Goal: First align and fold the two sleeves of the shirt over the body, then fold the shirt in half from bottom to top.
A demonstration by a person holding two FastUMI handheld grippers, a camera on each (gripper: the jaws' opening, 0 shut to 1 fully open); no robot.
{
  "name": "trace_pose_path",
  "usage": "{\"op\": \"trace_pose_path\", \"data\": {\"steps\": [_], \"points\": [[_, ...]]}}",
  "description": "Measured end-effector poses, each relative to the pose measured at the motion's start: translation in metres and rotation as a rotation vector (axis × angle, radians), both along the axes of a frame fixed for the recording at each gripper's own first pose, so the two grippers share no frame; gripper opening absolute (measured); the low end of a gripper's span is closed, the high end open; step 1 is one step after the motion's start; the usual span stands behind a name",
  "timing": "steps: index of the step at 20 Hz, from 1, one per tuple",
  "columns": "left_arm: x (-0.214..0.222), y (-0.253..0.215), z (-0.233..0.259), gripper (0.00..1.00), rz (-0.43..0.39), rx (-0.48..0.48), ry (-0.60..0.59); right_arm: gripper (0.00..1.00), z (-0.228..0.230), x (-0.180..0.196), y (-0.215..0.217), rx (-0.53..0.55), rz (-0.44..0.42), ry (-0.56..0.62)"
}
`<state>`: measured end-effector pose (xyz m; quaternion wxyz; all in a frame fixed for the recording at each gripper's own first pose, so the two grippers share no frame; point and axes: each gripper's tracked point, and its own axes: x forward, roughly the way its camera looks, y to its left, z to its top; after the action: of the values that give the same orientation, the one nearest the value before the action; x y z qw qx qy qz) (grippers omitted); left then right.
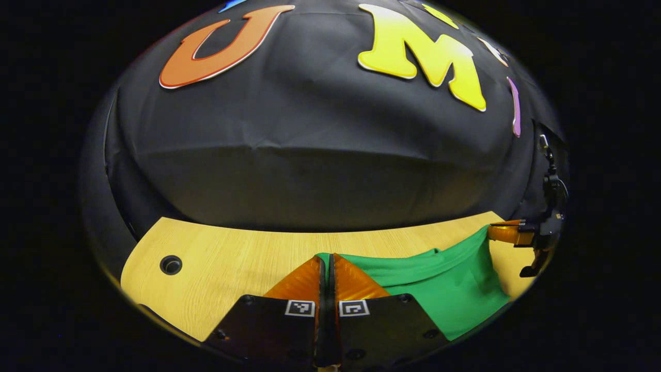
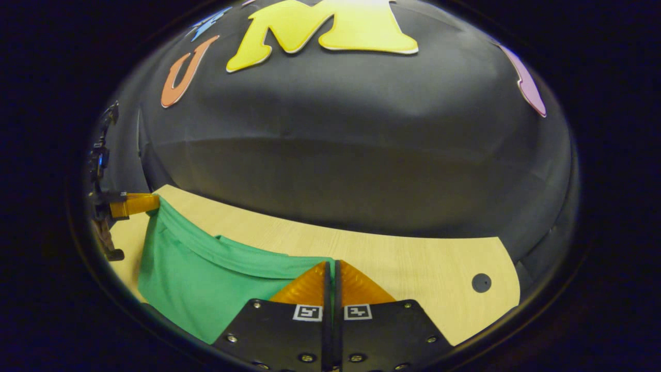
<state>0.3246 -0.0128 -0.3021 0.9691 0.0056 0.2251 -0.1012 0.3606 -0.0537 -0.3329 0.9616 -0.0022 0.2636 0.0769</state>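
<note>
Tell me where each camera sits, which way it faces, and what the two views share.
Left gripper view: rides on the left gripper, faces forward over the table toward the booth wall; its own fingers are closed on the shirt edge, and the right gripper shows far right.
Right gripper view: rides on the right gripper, same heading; its own fingers pinch the shirt, and the left gripper shows far left.
Shared: the shirt, held up between both grippers, the table and the wall.

Bare table (image 1: 232, 253) beyond the shirt (image 1: 444, 289); cloth wall (image 1: 310, 181) behind.
</note>
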Motion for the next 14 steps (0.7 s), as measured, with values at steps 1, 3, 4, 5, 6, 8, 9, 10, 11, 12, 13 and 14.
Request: {"op": "trace_pose_path", "data": {"steps": [1, 3, 4, 5, 6, 8, 9, 10, 11, 12, 13, 14], "points": [[0.003, -0.005, -0.013, 0.03, -0.003, 0.005, 0.005, 0.01, -0.009, 0.008, 0.001, -0.013, -0.018, 0.006], [0.005, -0.015, -0.035, 0.04, -0.027, 0.04, 0.045, 0.01, -0.022, 0.013, -0.002, -0.039, -0.041, 0.02], [0.005, -0.019, -0.044, 0.05, -0.034, 0.06, 0.064, 0.01, -0.025, 0.013, -0.004, -0.057, -0.046, 0.025], [0.005, -0.021, -0.053, 0.07, -0.044, 0.086, 0.089, 0.04, -0.029, 0.013, -0.006, -0.074, -0.046, 0.028], [0.003, -0.023, -0.055, 0.09, -0.052, 0.091, 0.103, 0.1, -0.026, 0.012, -0.006, -0.077, -0.047, 0.026], [-0.003, -0.024, -0.056, 0.4, -0.054, 0.101, 0.128, 0.36, -0.017, 0.01, -0.009, -0.081, -0.055, 0.006], [-0.004, -0.019, -0.05, 0.59, -0.032, 0.105, 0.121, 0.54, -0.012, 0.008, -0.011, -0.08, -0.067, -0.006], [-0.004, -0.016, -0.041, 0.79, -0.008, 0.098, 0.103, 0.72, -0.004, 0.005, -0.013, -0.079, -0.082, -0.018], [-0.006, -0.012, -0.029, 0.99, 0.011, 0.082, 0.088, 0.86, 0.004, 0.0, -0.014, -0.073, -0.094, -0.028], [-0.01, -0.01, -0.017, 0.99, 0.028, 0.064, 0.076, 0.86, 0.014, -0.007, -0.014, -0.064, -0.105, -0.036], [-0.014, -0.005, -0.004, 0.99, 0.052, 0.057, 0.063, 0.83, 0.023, -0.014, -0.014, -0.054, -0.113, -0.042], [-0.018, 0.001, 0.011, 0.99, 0.079, 0.051, 0.047, 0.83, 0.033, -0.022, -0.013, -0.045, -0.118, -0.051]]}}
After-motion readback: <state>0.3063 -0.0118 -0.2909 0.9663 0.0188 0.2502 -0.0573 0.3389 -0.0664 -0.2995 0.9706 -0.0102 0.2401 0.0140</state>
